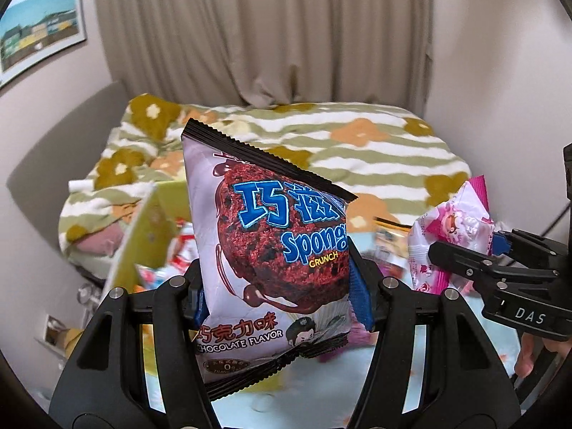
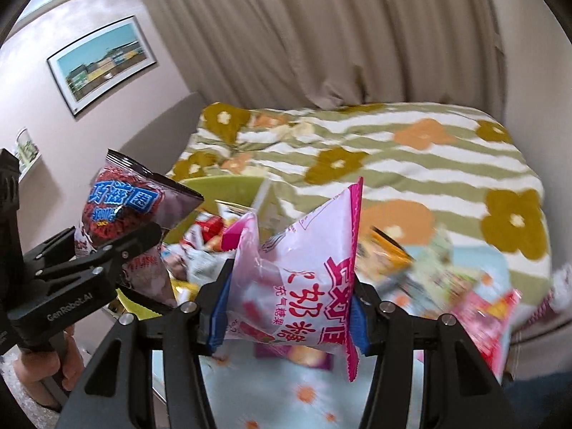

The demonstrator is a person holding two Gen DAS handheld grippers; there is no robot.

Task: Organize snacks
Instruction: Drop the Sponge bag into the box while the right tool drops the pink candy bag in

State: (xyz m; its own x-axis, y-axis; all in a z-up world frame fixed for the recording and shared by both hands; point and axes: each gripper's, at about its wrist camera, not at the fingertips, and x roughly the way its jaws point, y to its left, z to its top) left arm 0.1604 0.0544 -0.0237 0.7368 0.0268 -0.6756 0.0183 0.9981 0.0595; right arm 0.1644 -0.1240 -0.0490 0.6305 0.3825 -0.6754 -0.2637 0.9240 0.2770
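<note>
While both claws were up off the pile, each one had exactly one bag in it, so two held snacks total. The chocolate sponge crunch bag (image 1: 271, 250) sat upright between the blue pads of the left gripper (image 1: 282, 296), jaws closed in tight on its lower half so the sides puckered a bit. The pink candy bag (image 2: 300, 279) was in the right gripper (image 2: 289, 318) the same way, pinched between its pads, tilted, with its serrated pink seam running down the right edge. Neither claw had any slack; both were squeezed about as far as the bags allowed.

Below and behind them was one yellow-green box (image 2: 228, 189) with a flap standing up, with more snack packs inside it, too blurred to count. More loose packets (image 2: 475, 304) lay on a light blue cloth with orange flowers (image 2: 286, 400), also smeared, so no real number there either.

Further out there was one bed with a striped flower blanket (image 1: 357, 143), one beige curtain (image 1: 264, 32), and one framed picture (image 2: 103, 60) on the wall. A hand (image 2: 43, 364) was visible gripping the left tool's handle.
</note>
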